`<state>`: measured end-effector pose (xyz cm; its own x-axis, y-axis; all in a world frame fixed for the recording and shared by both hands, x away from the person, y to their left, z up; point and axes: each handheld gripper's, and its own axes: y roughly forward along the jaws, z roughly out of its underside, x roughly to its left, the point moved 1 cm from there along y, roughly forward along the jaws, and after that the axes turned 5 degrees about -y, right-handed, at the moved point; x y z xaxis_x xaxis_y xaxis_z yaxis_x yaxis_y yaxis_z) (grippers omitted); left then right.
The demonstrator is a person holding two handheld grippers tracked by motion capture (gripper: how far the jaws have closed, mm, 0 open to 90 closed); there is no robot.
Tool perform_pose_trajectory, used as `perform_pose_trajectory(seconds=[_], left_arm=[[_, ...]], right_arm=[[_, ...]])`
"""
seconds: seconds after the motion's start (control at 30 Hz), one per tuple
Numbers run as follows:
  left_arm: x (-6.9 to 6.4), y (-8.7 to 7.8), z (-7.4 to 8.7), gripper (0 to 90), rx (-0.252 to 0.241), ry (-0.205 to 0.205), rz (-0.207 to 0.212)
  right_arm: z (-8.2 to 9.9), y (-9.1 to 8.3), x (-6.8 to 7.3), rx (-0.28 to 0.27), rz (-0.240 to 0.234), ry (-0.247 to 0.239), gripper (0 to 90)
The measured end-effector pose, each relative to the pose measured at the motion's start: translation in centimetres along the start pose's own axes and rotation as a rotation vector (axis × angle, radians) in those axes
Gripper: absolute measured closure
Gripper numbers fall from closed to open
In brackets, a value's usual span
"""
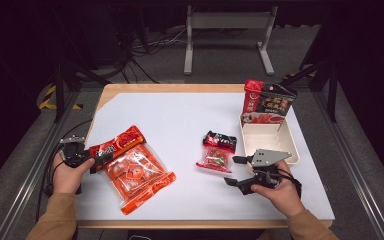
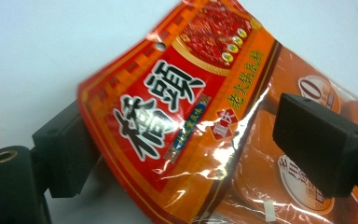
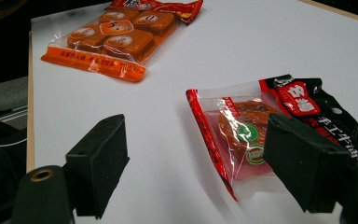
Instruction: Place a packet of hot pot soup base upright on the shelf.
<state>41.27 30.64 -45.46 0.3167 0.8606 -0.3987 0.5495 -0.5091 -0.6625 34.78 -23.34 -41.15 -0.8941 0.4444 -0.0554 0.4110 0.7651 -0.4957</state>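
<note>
A large orange packet of seasoning blocks (image 1: 137, 175) with a red header lies at the table's left. My left gripper (image 1: 100, 159) reaches in from the left edge. In the left gripper view its jaws (image 2: 184, 121) stand wide, the red header (image 2: 200, 42) lies between them, and I see no pad pressing on it. A small clear packet with a red and black top (image 1: 217, 152) lies right of centre. My right gripper (image 1: 232, 171) stands open just in front of it, with the packet (image 3: 242, 130) close ahead of its right jaw and the orange packet (image 3: 112, 39) farther off.
A white tray (image 1: 292, 145) sits at the right side of the table, behind my right hand. A red and black packet (image 1: 270, 102) stands at its far end. The white table top (image 1: 180, 120) lies bare between the two packets.
</note>
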Motion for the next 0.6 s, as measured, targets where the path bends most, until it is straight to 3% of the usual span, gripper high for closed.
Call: perform_pose_trajectory(seconds=[0.1, 0.23, 0.27, 0.3, 0.33, 0.47, 0.5, 0.57, 0.6], left_arm=[[0.2, 0.2, 0.2, 15.7, 0.011, -0.013, 0.015], [0.1, 0.3, 0.3, 24.9, 0.016, 0.003, 0.016], [0.1, 0.4, 0.3, 32.6, 0.009, -0.001, 0.019], [0.1, 0.4, 0.3, 32.6, 0.003, 0.004, 0.016], [-0.1, 0.5, 0.3, 36.5, 0.002, 0.035, -0.016], [-0.8, 0.5, 0.2, 59.1, 0.004, 0.08, -0.045], [-0.9, 0.6, 0.2, 68.3, 0.024, 0.078, -0.032], [-1.0, 0.8, 0.3, 75.5, 0.028, 0.084, -0.017], [-1.0, 0.8, 0.3, 80.5, 0.032, 0.1, -0.033]], right_arm=[[0.0, 0.0, 0.0, 0.0, 0.0, 0.0, 22.0], [0.0, 0.0, 0.0, 0.001, 0.002, -0.003, 22.0], [0.0, 0.0, 0.0, 0.001, 0.001, -0.003, 22.0], [0.0, 0.0, 0.0, 0.001, 0.001, -0.003, 22.0], [0.0, 0.1, 0.0, 0.001, 0.0, -0.002, 22.0], [0.0, 0.1, 0.0, 0.004, 0.0, -0.005, 22.0], [0.0, 0.1, 0.0, 0.004, 0.0, -0.005, 22.0], [0.0, 0.1, 0.0, 0.007, 0.002, -0.009, 22.0], [0.0, 0.2, 0.0, 0.008, 0.002, -0.01, 22.0]])
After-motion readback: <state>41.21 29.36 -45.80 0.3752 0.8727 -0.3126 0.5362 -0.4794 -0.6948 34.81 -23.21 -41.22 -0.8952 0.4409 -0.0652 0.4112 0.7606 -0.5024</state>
